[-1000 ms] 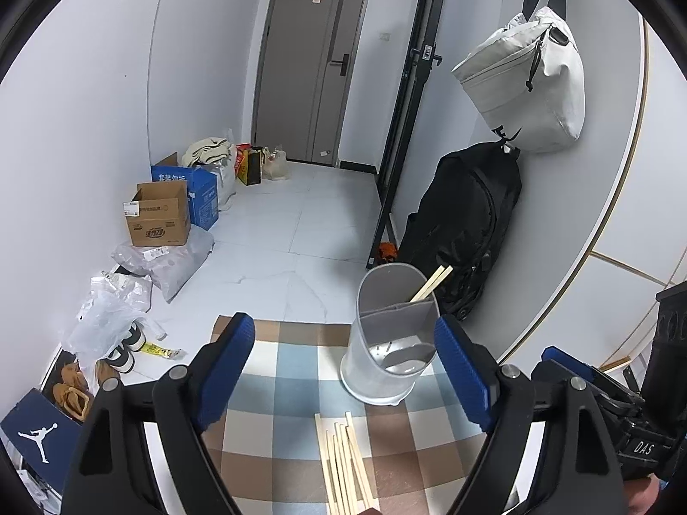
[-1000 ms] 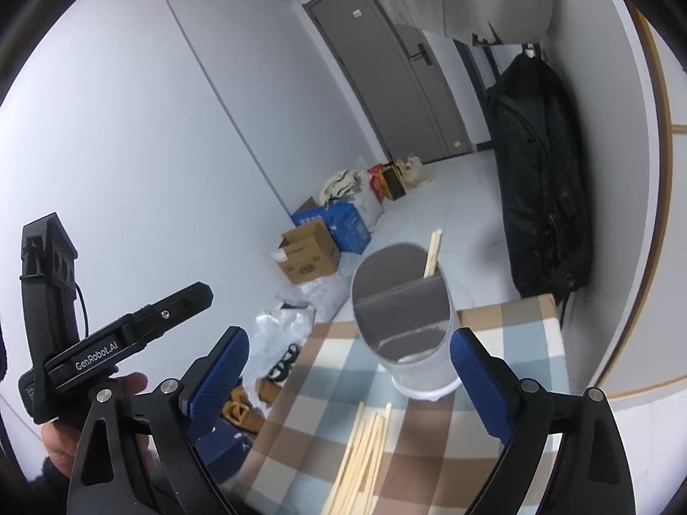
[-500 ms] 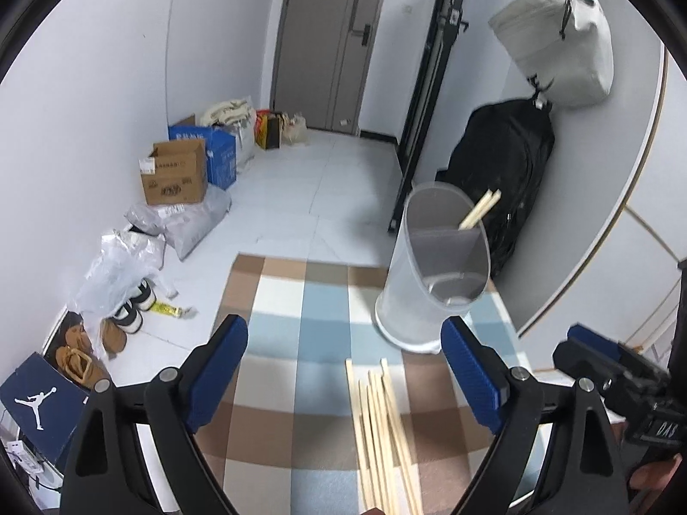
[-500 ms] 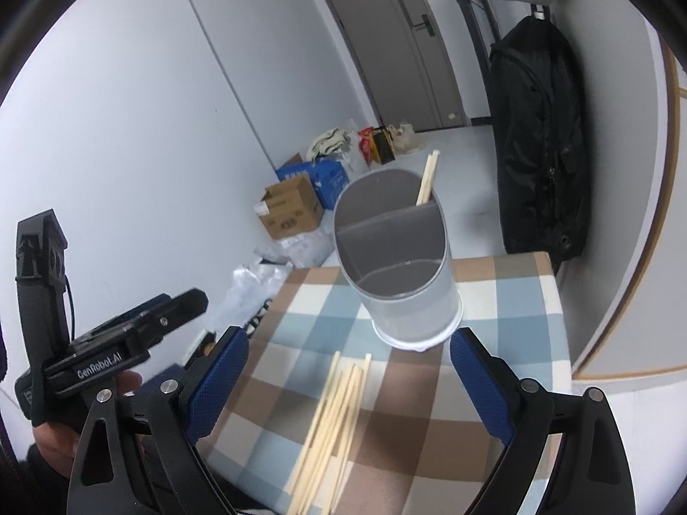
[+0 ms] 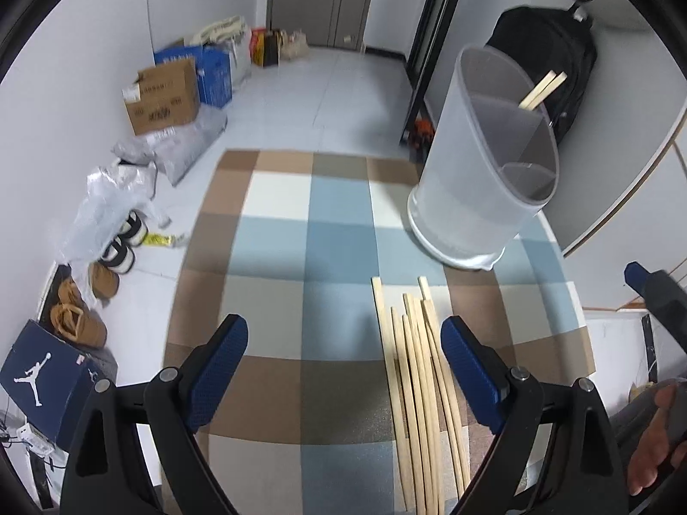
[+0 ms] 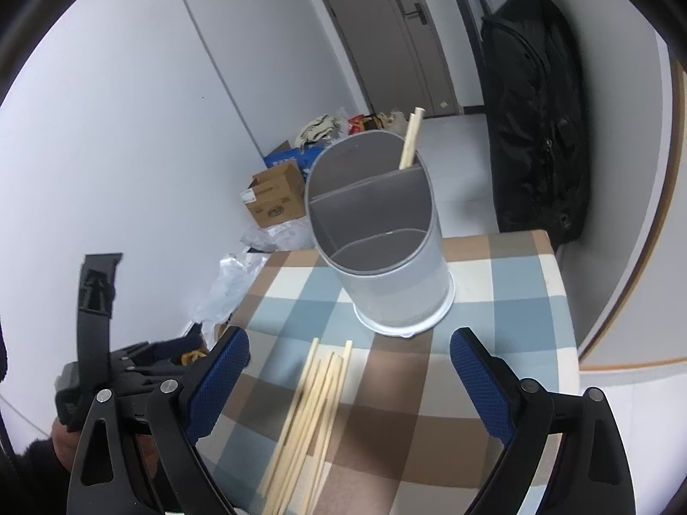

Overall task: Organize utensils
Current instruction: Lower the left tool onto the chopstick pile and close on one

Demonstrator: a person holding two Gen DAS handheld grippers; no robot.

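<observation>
Item: loose chopsticks (image 5: 418,390), a fanned bundle laid flat on the checked tabletop (image 5: 279,257), at the near side, with their far tips just short of the holder (image 5: 481,180). Item: holder, a translucent grey tub with an inner divider, stood upright at the far right of the tabletop; one pair (image 5: 542,90) is already lodged in its far compartment, while the near compartment appears empty. Left tool (image 5: 343,369): jaws spread wide, opened a little further within the last second, nothing between the pads; the bundle is seen just inside its right finger. Right tool (image 6: 348,373): jaws likewise spread wide and empty, with the bundle framed low between them and the holder beyond. Change noted: a second ago both views were aimed across the room toward the door, with the holder centred and the bundle barely in view; both tools have since been lowered and tipped toward the tabletop, so that the bundle is now close below. Assessment: sorting is barely begun; a pickup from the loose bundle is judged to be the step in hand, no stick yet being gripped.
</observation>
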